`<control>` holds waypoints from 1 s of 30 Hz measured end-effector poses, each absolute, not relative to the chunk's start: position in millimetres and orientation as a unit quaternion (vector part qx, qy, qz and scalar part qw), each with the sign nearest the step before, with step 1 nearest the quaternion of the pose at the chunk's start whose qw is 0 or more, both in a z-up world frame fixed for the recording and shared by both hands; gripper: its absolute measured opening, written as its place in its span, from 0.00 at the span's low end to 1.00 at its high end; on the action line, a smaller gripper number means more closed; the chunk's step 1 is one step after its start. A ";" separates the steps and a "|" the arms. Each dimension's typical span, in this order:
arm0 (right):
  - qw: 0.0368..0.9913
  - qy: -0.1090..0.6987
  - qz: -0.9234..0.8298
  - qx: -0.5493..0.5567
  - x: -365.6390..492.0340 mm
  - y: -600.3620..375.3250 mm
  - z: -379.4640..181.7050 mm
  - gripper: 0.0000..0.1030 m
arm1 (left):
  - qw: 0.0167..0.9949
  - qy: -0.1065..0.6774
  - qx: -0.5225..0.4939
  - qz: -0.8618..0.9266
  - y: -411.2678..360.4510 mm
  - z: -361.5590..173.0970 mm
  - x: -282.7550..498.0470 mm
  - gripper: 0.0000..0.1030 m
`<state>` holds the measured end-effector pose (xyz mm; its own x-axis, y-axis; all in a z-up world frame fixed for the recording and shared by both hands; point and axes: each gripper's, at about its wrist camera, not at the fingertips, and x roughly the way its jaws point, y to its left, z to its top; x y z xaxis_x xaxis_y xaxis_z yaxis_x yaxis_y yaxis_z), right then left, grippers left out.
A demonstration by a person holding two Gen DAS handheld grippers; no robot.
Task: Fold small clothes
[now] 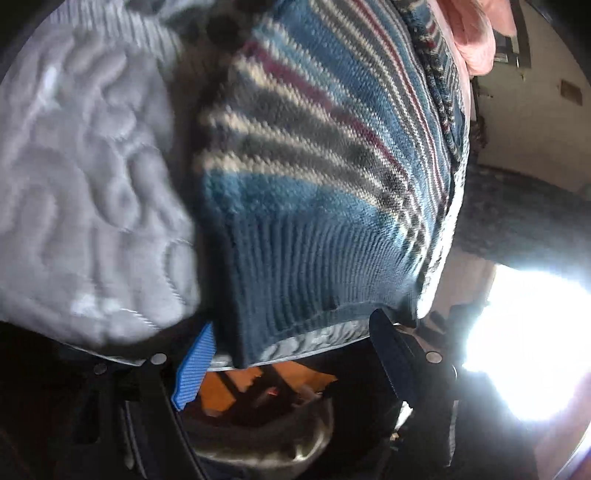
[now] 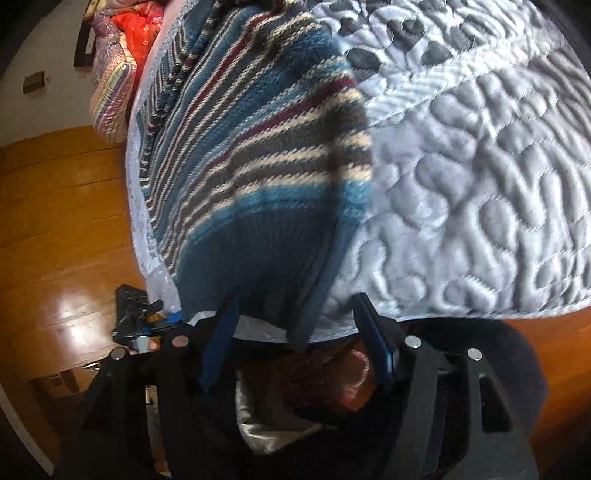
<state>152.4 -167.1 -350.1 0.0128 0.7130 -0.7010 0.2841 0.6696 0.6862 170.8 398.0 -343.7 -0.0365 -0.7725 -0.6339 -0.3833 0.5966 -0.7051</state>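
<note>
A knitted sweater [image 1: 314, 155] in blue with white, grey and maroon stripes lies on a quilted grey-white bedspread [image 1: 81, 177]. Its dark blue ribbed hem [image 1: 317, 273] reaches the bed's edge. My left gripper [image 1: 291, 325] is open, its fingers on either side of the hem at that edge. In the right wrist view the same sweater [image 2: 258, 147] shows a ribbed hem [image 2: 266, 266] with one corner drooping over the edge. My right gripper [image 2: 295, 299] is open around that corner. The left gripper [image 2: 136, 321] shows small at the left.
The bedspread [image 2: 461, 192] spreads out to the right. A wooden floor [image 2: 62, 229] lies below the bed edge. Colourful folded fabrics [image 2: 118, 62] are piled at the far end, with a pink cloth [image 1: 476, 33] there too. Strong window glare [image 1: 528, 343] washes out the right side.
</note>
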 end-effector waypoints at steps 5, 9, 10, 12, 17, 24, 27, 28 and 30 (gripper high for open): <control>0.598 0.681 0.179 0.383 141.3 -171.3 -354.4 0.52 | 0.566 0.682 -0.432 -0.166 396.1 -344.6 165.9 0.48; 0.591 0.685 0.172 0.389 139.0 -172.1 -358.2 0.41 | 0.566 0.676 -0.445 -0.158 399.4 -344.8 158.2 0.10; 0.593 0.687 0.169 0.385 140.4 -169.8 -359.6 0.31 | 0.567 0.674 -0.446 -0.157 399.7 -344.7 156.7 0.09; 0.599 0.683 0.172 0.380 139.0 -168.9 -359.0 0.07 | 0.577 0.664 -0.446 -0.164 399.9 -337.9 155.7 0.09; 0.628 0.646 0.186 0.392 131.7 -175.5 -335.3 0.06 | 0.600 0.623 -0.471 -0.174 410.8 -310.8 150.6 0.08; 0.673 0.582 0.227 0.396 135.2 -186.9 -272.1 0.06 | 0.640 0.559 -0.486 -0.205 427.7 -249.1 158.3 0.08; 0.685 0.565 0.238 0.394 147.9 -186.9 -249.9 0.06 | 0.654 0.545 -0.479 -0.214 430.5 -226.2 174.5 0.08; 0.690 0.560 0.241 0.391 155.5 -186.7 -242.3 0.06 | 0.656 0.542 -0.478 -0.216 431.2 -219.8 181.8 0.08; 0.695 0.556 0.243 0.387 168.3 -184.9 -233.4 0.06 | 0.662 0.538 -0.475 -0.217 432.2 -210.5 198.7 0.08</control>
